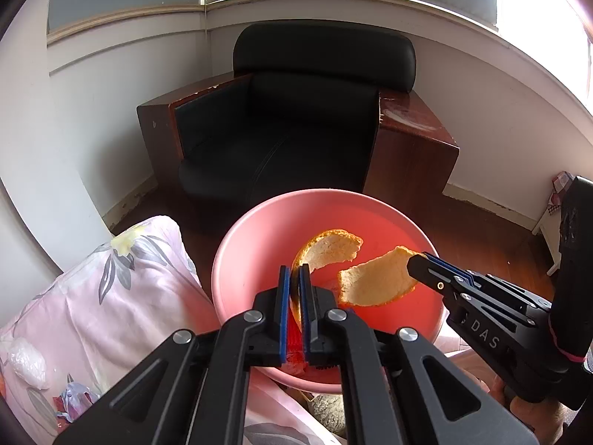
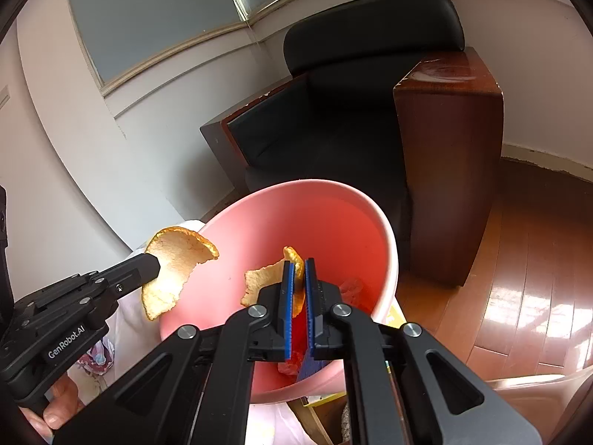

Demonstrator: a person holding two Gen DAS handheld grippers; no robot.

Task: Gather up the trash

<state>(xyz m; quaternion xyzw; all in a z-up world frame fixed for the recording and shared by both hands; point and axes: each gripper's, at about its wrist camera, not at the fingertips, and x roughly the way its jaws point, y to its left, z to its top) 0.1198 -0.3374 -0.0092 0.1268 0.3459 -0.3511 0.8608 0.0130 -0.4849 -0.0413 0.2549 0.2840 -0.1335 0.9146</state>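
Floral bedding [image 1: 111, 278] carries a plastic wad [image 1: 27, 365].

My left gripper [image 1: 294, 272] points downward, its jaws clamped nearly together. My right gripper [image 2: 299, 265] tilts down beside it, jaws pinched just as tight. My left hand [image 2: 55, 404] grips its handle.

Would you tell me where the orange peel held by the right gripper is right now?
The right gripper pinches that peel above the pink bin, right of the left gripper's peel, in the left wrist view.
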